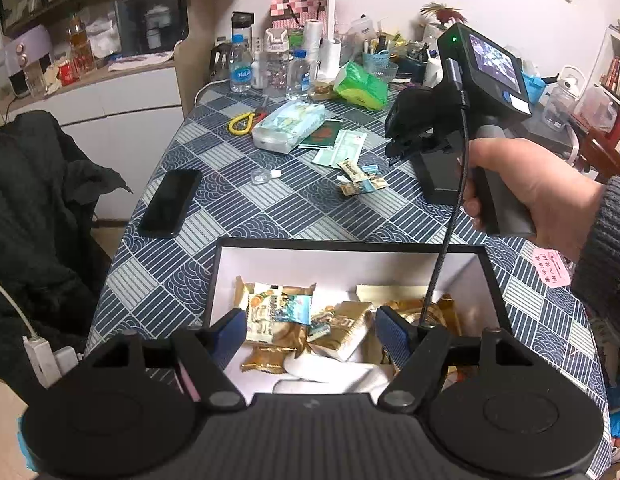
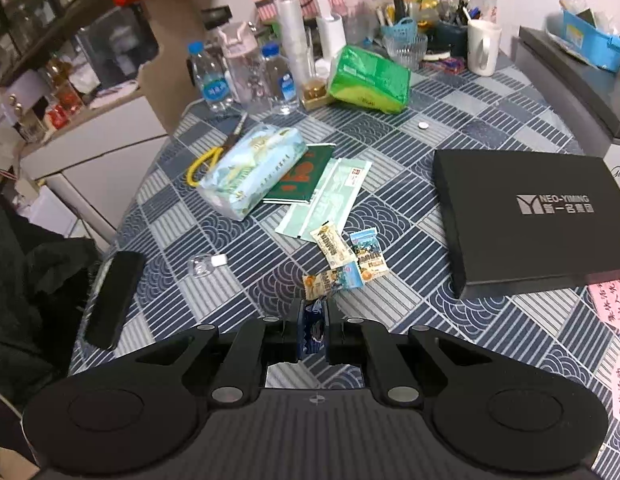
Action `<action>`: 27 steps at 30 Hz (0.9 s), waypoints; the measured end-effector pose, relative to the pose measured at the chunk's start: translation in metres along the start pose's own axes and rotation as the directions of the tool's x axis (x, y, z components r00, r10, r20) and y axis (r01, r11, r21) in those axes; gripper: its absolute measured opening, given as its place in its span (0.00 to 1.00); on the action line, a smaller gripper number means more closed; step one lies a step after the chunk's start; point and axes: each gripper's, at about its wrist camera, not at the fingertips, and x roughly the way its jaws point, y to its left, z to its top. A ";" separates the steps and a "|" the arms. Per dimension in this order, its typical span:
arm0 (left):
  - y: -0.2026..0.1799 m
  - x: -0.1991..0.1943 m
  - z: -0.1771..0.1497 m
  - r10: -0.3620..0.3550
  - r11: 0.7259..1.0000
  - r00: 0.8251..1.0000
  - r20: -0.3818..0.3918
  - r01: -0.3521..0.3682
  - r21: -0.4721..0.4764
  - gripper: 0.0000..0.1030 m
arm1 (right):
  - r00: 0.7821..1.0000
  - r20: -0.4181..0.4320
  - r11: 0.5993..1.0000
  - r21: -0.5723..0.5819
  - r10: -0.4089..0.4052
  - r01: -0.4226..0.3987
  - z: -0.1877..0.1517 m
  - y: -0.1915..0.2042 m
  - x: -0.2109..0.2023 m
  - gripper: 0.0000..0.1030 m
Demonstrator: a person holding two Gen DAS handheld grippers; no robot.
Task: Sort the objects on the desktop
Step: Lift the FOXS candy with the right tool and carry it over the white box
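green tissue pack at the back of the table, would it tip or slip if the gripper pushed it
The green tissue pack looks soft and probably light: its plastic wrap is creased and bulging. It sits tilted, leaning on the small gold box, so a push would likely make it flop flat rather than slide cleanly. The glossy film may slip between the fingers.

Two hand-held grippers, one spread, one pinched.

Left black two-finger gripper with blue pads [image 1: 311, 326] held with fingers wide apart, nothing between them. Right black two-finger gripper [image 2: 314, 330] with fingers drawn nearly together, clamped on a small dark-blue crinkled wrapper [image 2: 313, 330]. Bare right hand [image 1: 526, 196] wrapped around the grey handle, grey knitted sleeve at the wrist, seen from the left wrist view.
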 end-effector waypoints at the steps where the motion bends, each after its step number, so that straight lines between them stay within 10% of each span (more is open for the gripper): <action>1: -0.003 -0.003 -0.002 0.004 1.000 1.000 0.005 -0.004 0.003 0.82 | 1.000 0.004 1.000 -0.002 0.007 -0.007 -0.003 -0.001 -0.006 0.09; 27: 0.025 -0.037 -0.046 -0.002 1.000 1.000 0.013 0.002 -0.001 0.82 | 0.983 -0.068 0.985 0.047 0.168 -0.165 -0.130 0.013 -0.079 0.09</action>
